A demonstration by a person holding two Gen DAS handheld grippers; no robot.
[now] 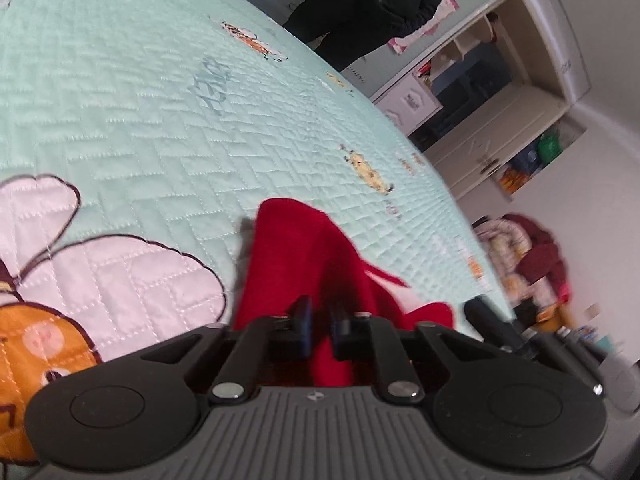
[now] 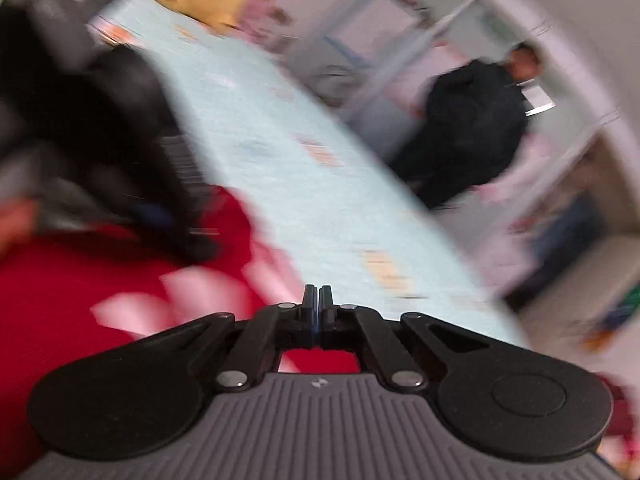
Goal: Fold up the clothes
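Your left gripper [image 1: 320,312] pinches a bunched fold of the red garment [image 1: 304,248], jaws narrowed onto the cloth. Your right gripper [image 2: 317,300] has its fingers pressed together; whether cloth sits between them is unclear. The garment lies on the mint quilted bedspread [image 1: 160,100], near its edge, white print [image 2: 192,300] showing.

Red garment [image 1: 304,264] with white print, mint quilted bedspread [image 1: 160,92] with orange cartoon bears
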